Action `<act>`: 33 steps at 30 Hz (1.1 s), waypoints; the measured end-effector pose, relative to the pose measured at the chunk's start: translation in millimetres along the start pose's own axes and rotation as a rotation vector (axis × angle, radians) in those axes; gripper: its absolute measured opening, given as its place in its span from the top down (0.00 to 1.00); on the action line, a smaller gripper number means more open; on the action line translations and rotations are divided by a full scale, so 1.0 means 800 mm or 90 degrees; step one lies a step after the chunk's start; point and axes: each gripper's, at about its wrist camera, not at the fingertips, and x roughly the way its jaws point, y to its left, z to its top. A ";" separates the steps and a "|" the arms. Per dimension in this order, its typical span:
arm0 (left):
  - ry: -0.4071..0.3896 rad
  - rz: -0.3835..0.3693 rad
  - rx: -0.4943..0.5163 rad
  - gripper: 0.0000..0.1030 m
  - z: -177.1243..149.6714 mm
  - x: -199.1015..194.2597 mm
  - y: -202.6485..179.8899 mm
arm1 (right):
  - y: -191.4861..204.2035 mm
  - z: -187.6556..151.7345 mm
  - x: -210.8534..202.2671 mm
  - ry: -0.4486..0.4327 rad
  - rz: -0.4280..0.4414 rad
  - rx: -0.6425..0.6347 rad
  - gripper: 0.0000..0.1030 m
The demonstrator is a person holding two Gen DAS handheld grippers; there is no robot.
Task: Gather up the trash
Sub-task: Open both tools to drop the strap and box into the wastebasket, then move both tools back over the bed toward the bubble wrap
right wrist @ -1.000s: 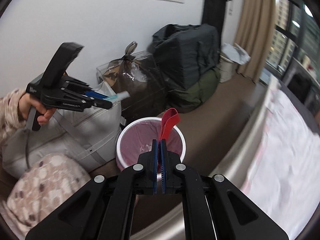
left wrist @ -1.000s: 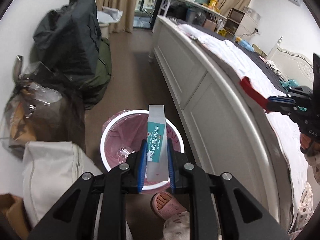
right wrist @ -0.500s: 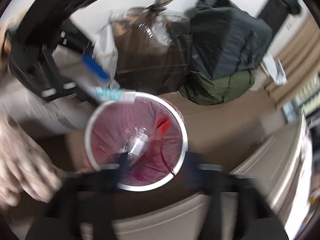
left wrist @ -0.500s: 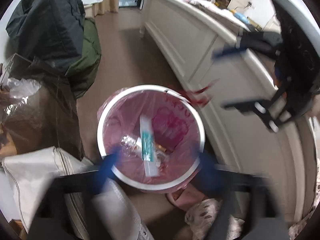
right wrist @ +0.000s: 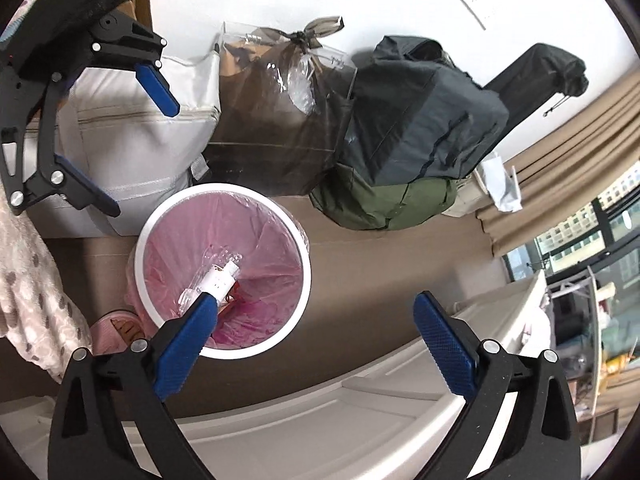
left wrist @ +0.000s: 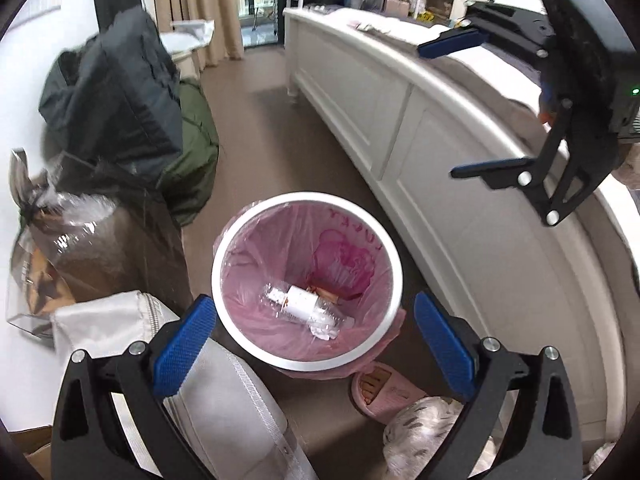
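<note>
Blue-padded left gripper (left wrist: pixel 312 336) and right gripper (right wrist: pixel 316 332) angled down over bin (left wrist: pixel 394 256), fingers just spread, empty.

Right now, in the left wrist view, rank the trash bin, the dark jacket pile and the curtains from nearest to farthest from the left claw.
1. Trash bin: just beyond the open left claw, pink liner inside.
2. Dark jacket pile: farther back on the left, by the wall.
3. Curtains: farthest, at the room's far end by the window.

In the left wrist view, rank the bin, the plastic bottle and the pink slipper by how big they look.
1. Bin, clearly largest.
2 and 3. Bottle and slipper look alike; the slipper is partly hidden and at a different depth, so I won't rank them.
</note>
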 end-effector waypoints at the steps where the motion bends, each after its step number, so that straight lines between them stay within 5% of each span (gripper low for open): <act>1: -0.006 0.003 0.002 0.05 0.000 -0.009 -0.005 | 0.002 0.002 -0.010 -0.005 -0.005 -0.001 0.07; 9: -0.062 0.028 0.027 0.05 0.002 -0.089 -0.051 | 0.023 0.005 -0.091 -0.042 -0.033 0.006 0.07; 18: -0.125 0.023 0.034 0.05 -0.014 -0.178 -0.118 | 0.055 -0.041 -0.209 -0.077 -0.074 0.069 0.07; 33: -0.153 -0.085 0.034 0.05 -0.020 -0.220 -0.261 | 0.072 -0.232 -0.373 -0.061 -0.169 0.300 0.07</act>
